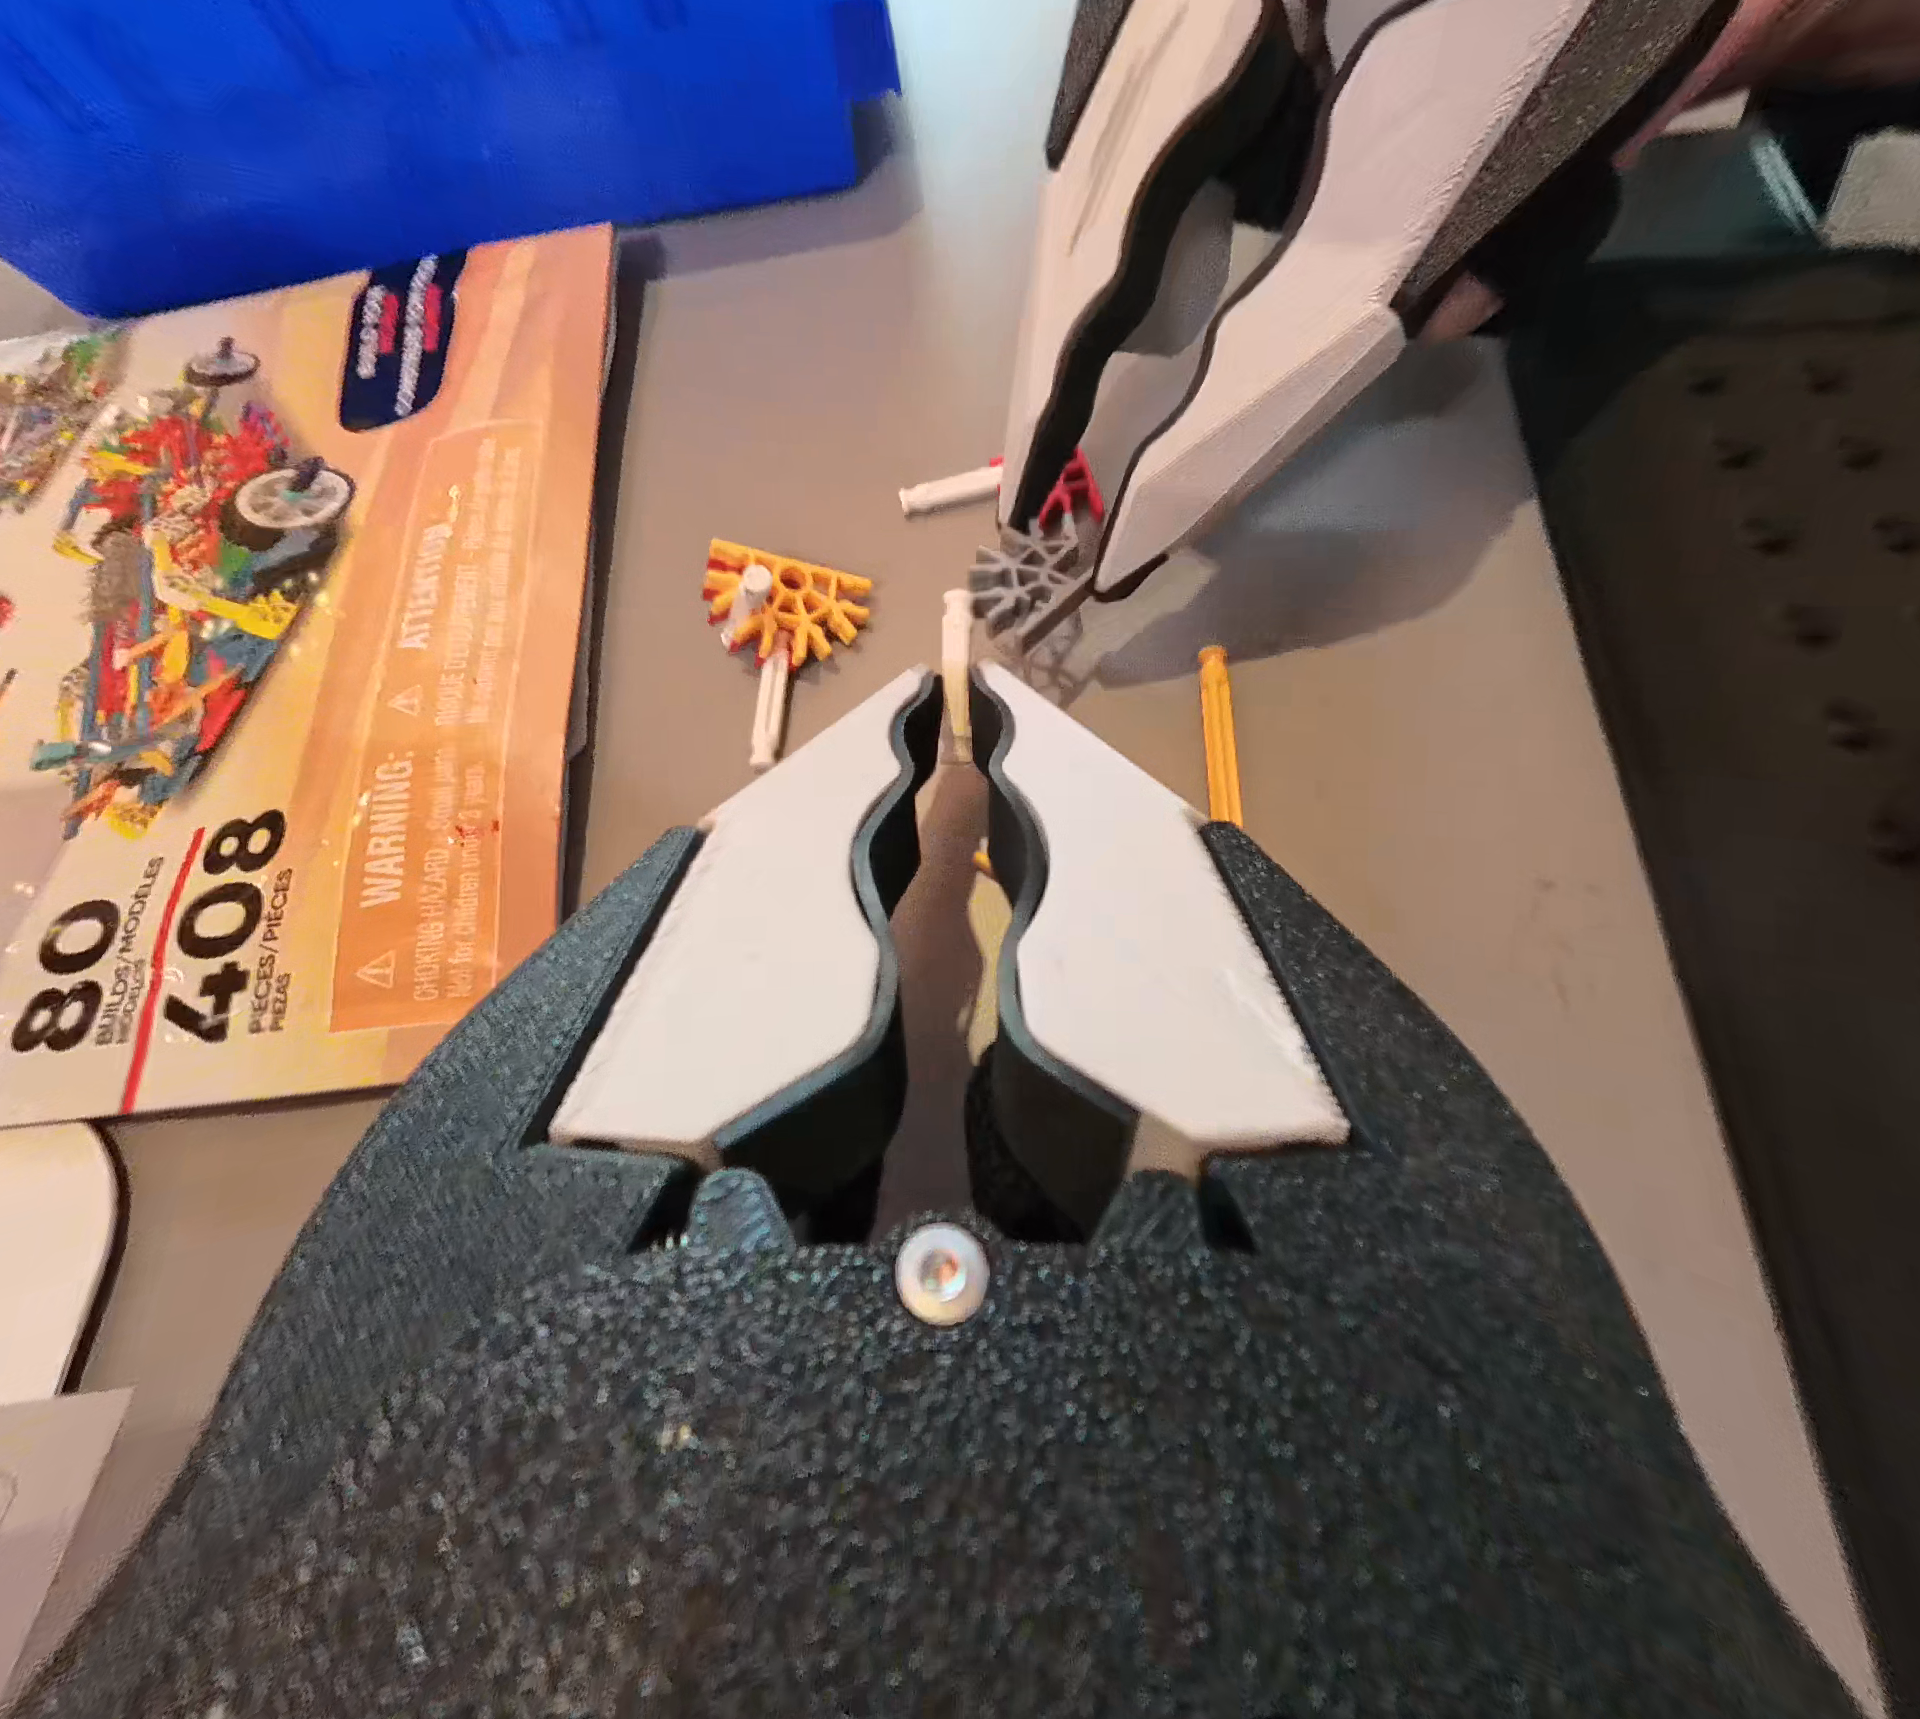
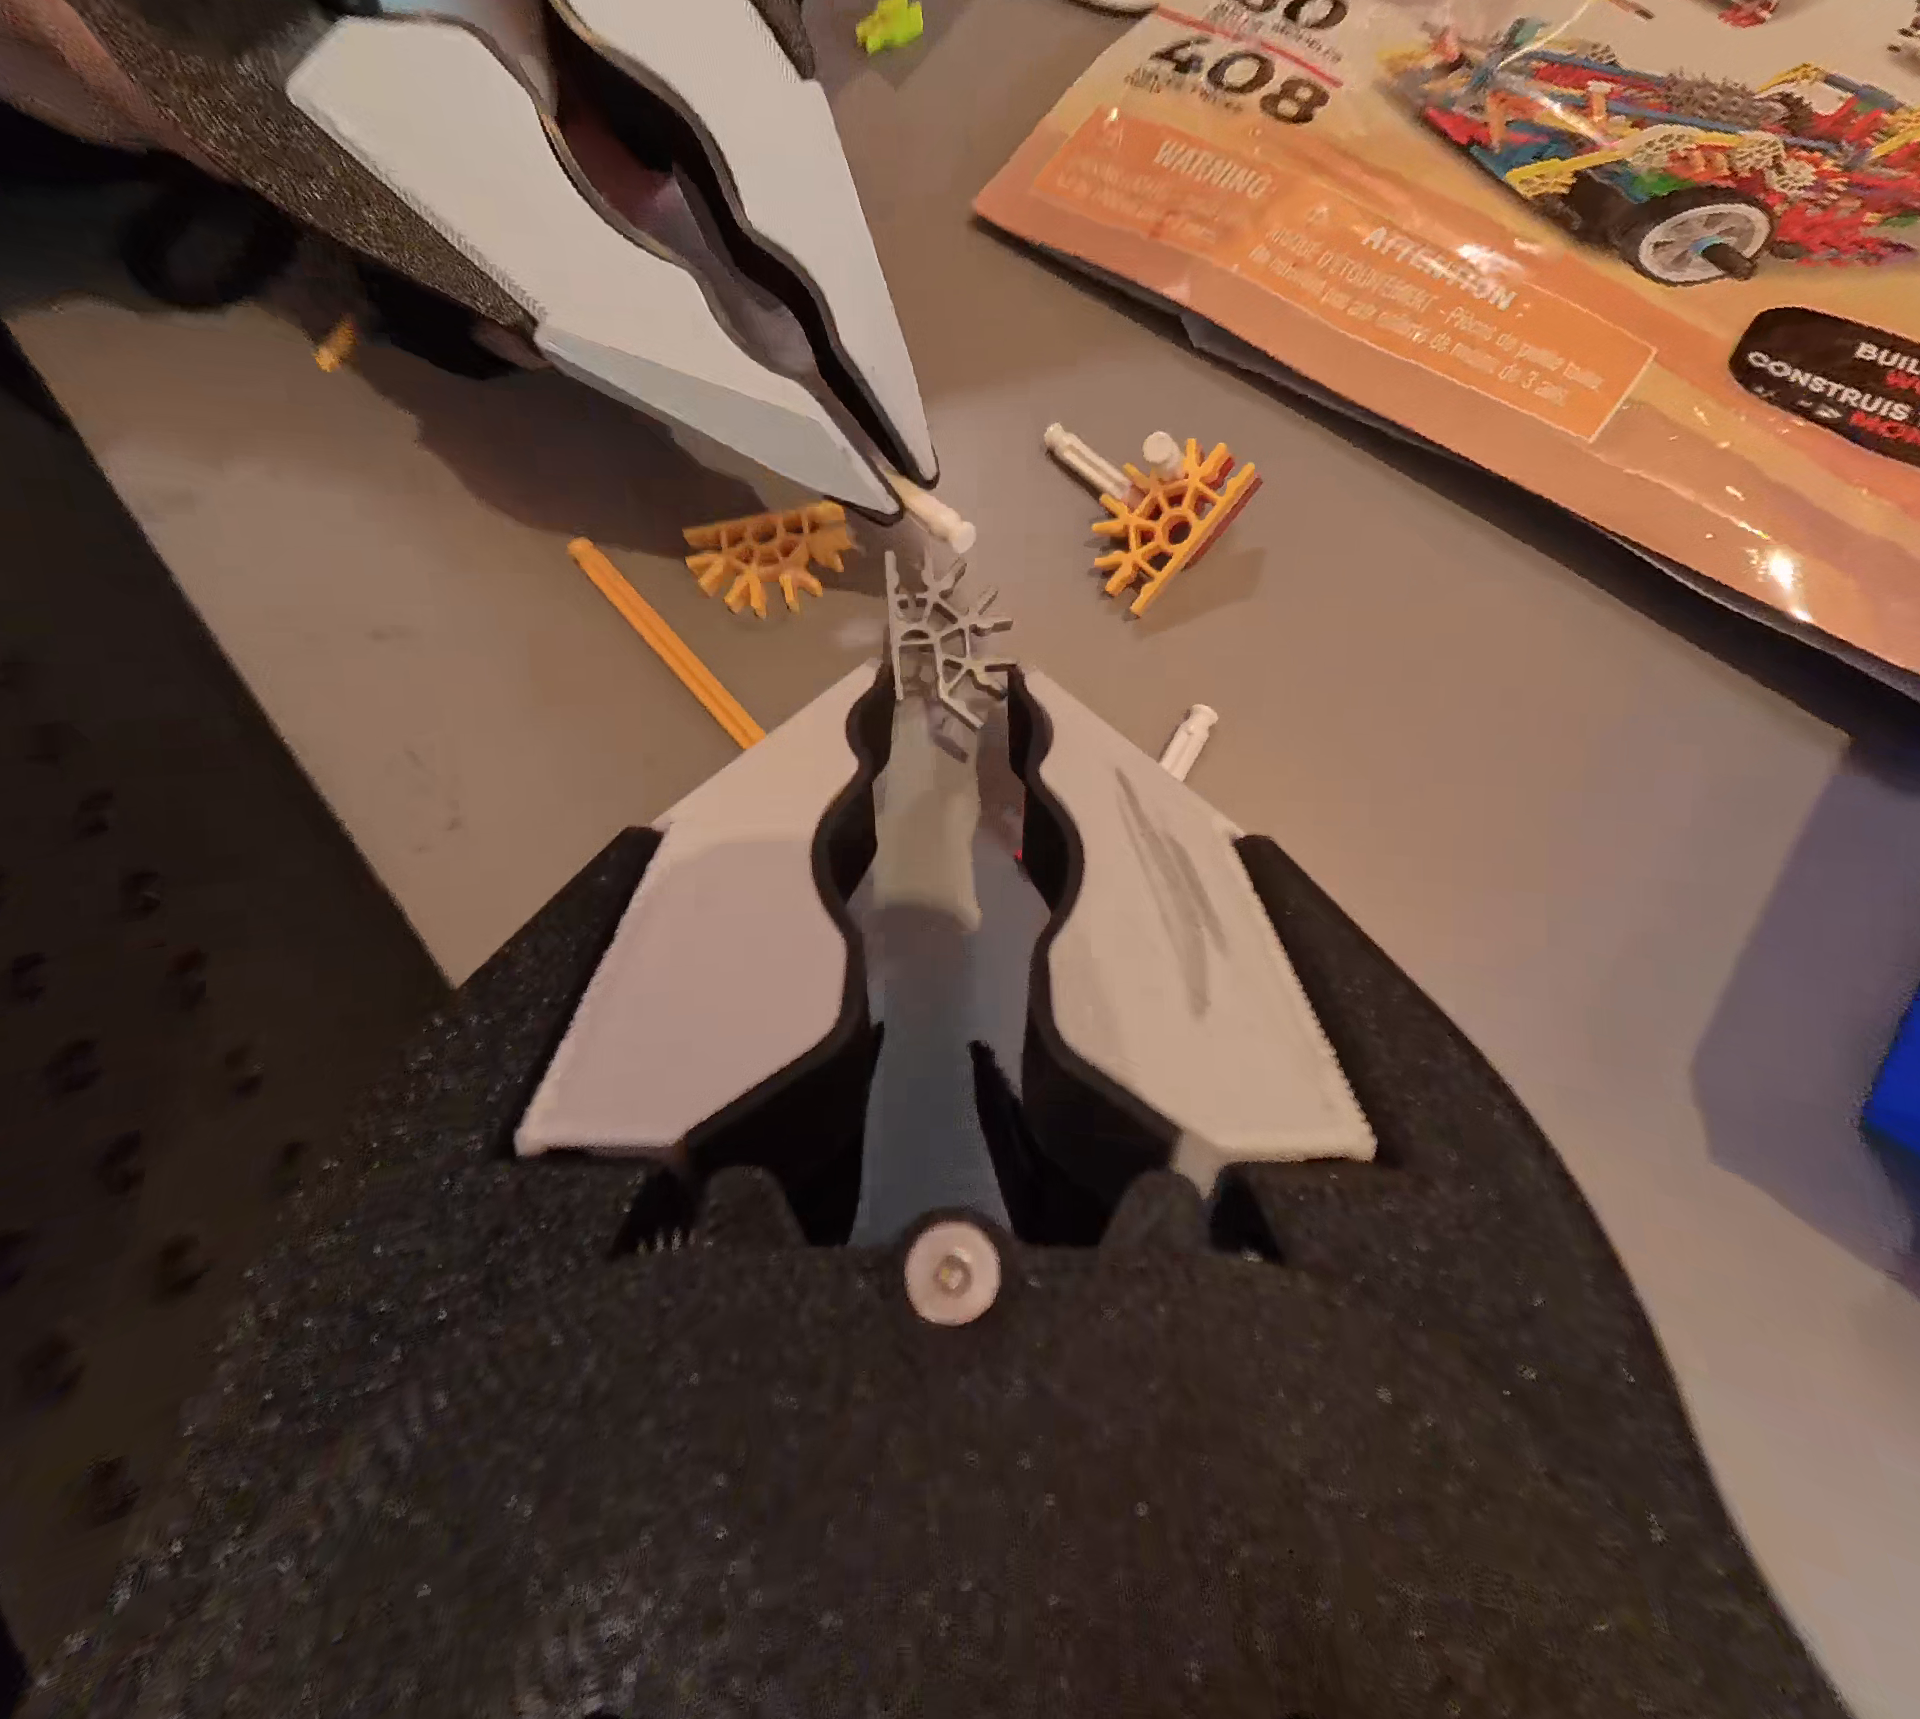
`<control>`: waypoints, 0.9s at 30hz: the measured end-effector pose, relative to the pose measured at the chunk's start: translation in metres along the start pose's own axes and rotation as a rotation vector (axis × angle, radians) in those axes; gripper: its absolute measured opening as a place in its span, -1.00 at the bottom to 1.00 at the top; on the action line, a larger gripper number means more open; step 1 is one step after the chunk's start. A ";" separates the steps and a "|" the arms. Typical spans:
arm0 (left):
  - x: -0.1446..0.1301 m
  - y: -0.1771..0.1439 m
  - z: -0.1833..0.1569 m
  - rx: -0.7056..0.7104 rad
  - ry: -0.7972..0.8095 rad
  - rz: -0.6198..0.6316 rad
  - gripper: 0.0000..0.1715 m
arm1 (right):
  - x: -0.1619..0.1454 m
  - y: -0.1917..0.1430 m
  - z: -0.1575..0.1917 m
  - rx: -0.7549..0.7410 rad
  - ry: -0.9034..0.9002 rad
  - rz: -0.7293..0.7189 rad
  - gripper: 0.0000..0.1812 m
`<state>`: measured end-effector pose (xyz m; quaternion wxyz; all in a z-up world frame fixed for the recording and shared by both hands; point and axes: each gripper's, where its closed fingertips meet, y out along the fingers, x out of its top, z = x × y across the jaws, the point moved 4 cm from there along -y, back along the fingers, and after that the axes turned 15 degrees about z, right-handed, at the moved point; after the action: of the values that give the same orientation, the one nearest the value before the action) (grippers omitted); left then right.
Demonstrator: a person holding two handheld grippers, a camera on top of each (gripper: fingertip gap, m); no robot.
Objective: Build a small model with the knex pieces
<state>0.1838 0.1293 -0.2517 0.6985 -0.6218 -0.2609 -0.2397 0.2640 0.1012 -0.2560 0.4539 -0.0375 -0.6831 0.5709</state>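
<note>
The white rod [image 1: 954,670] sits pinched at its near end between the jaws of the left gripper [image 1: 954,695], at the centre of the left wrist frame, its long axis along the fingers and its free tip aimed at the grey connector [image 2: 943,646]. That connector is clamped upright in the jaws of the right gripper [image 2: 948,682], edge toward the rod, apparently to line a slot up with the tip. Around them on the table [image 1: 1382,838] lie a yellow connector [image 2: 771,555], a yellow rod [image 1: 1218,734], a small yellow assembly [image 2: 1169,526] and, farther off, the printed bag [image 2: 1507,215].

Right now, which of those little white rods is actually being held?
The white rod pinched in the left gripper, beside the grey connector. The loose white rod and the one in the yellow-red assembly rest on the table.
</note>
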 end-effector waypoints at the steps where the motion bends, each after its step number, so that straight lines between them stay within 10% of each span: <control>1: 0.002 -0.003 0.001 -0.002 -0.008 -0.026 -0.95 | 0.002 -0.003 -0.001 0.015 0.018 -0.029 -0.77; 17: 0.020 -0.033 -0.005 -0.083 -0.049 -0.286 -0.96 | 0.016 -0.028 0.005 0.237 0.195 -0.309 -0.77; 27: 0.005 -0.046 -0.024 0.001 0.121 -0.233 -0.95 | 0.021 -0.024 0.029 0.272 0.102 -0.226 -0.77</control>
<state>0.1595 0.1000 -0.2164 0.6807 -0.5711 -0.2890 -0.3562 0.2436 0.0827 -0.2229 0.5501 0.0724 -0.5754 0.6009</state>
